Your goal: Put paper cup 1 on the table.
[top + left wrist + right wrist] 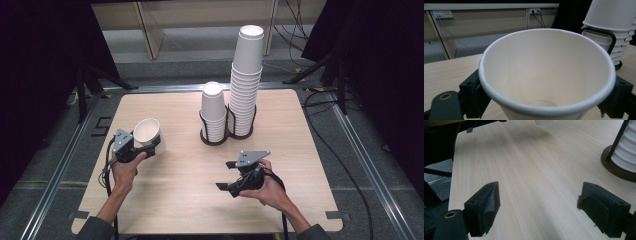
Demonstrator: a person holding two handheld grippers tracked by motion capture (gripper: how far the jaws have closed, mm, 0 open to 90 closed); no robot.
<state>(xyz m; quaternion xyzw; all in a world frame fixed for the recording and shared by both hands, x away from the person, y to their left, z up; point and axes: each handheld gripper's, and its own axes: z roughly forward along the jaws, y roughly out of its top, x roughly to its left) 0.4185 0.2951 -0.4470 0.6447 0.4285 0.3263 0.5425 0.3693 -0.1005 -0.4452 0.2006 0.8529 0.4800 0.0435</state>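
High view: the left gripper (142, 147) is clamped on a single paper cup (148, 133) at the near-left of the table (175, 200). The cup is tilted, its long axis slanting, mouth turned up toward the camera. The cup holder (226, 136) with its short stack (213, 111) and tall stack (246, 80) stands to the far right of the held cup, well apart. The right gripper (226, 176) rests near-centre, jaws apart, holding nothing.

Left gripper view: the cup (546, 75) sits between both jaws, which press its wall just under the rim; the holder's wire loop (602, 35) lies ahead and to the right.

Right gripper view: jaws stand wide over bare wood; the holder base (616, 167) lies far right.

Judgement: the right gripper is nearer the stacks.
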